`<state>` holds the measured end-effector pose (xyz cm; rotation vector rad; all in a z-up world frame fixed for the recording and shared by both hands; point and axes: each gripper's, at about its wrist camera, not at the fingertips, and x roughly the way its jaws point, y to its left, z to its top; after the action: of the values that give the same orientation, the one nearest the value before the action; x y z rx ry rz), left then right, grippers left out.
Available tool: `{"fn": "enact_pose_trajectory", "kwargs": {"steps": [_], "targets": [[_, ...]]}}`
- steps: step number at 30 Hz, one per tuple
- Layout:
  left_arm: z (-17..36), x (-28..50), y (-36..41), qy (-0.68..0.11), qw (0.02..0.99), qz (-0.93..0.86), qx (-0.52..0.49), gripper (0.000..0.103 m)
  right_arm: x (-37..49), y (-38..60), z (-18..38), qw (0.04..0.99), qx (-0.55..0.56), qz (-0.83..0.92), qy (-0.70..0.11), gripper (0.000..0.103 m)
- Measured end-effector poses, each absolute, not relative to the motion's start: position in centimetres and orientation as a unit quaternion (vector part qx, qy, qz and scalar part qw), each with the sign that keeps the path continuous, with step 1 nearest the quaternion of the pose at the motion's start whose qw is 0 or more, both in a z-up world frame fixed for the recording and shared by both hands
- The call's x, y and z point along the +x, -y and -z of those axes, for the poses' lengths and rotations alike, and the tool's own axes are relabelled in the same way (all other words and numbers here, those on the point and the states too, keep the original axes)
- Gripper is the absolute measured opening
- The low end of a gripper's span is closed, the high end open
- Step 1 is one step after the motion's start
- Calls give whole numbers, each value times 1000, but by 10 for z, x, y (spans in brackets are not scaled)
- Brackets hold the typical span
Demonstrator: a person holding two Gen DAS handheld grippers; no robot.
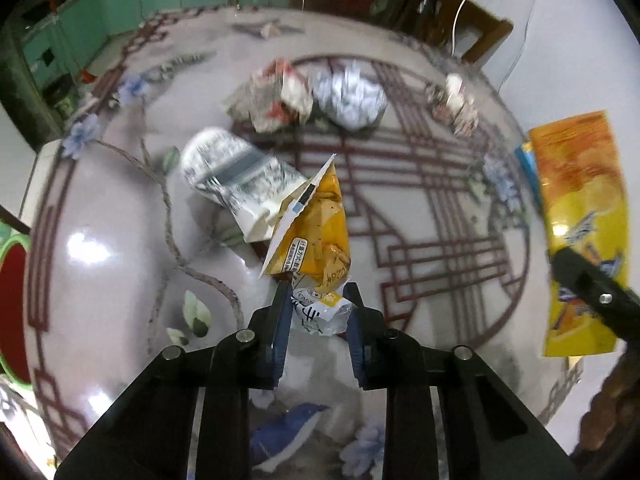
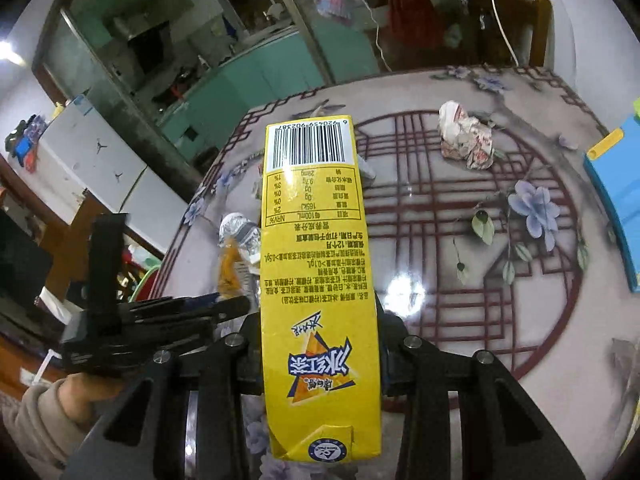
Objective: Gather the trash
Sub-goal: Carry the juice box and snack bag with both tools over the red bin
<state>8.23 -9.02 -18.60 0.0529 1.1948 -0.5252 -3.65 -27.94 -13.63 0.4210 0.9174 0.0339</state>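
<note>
- The right gripper (image 2: 320, 344) is clamped on a yellow iced-tea drink carton (image 2: 316, 280); the jaws stand partly apart, each pressing a side wall of the carton. The carton lies lengthwise along the fingers, barcode end farthest from the camera, and is held clear of the table.
- In the left wrist view the same carton appears at the right edge, with one black finger of the right gripper across its lower part.
- The left gripper (image 1: 318, 300) has its blue pads (image 1: 280, 332) drawn close together on a crumpled orange snack wrapper (image 1: 316, 236). The wrapper stands up from between the pads, its white inner lining showing along one edge.
- A person's hand (image 2: 86, 390), in a beige sleeve (image 2: 36, 428), carries the left gripper at the lower left of the right wrist view.
- The round table (image 1: 100, 216) has a glossy top printed with a dark red lattice pattern and blue flowers.
- Just beyond the wrapper, a white printed carton (image 1: 236, 180) lies on its side on the table.
- Farther on, near the table's centre, a crumpled paper wad (image 1: 272, 100) lies touching a crumpled foil ball (image 1: 352, 96).
- To the right of these, well apart, lies a smaller crumpled wrapper (image 1: 454, 100).
- A blue box (image 2: 616, 196) with a yellow part sits at the table's right edge.
- Beyond the table are green cabinets (image 2: 248, 88) and a wooden chair (image 2: 516, 28).
</note>
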Motion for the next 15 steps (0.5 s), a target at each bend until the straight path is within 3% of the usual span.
{"fn": "enact_pose_trajectory", "kwargs": {"steps": [15], "targets": [[132, 63, 49, -503, 833, 231, 16, 24, -26, 232, 123, 892, 185, -34, -411, 36]]}}
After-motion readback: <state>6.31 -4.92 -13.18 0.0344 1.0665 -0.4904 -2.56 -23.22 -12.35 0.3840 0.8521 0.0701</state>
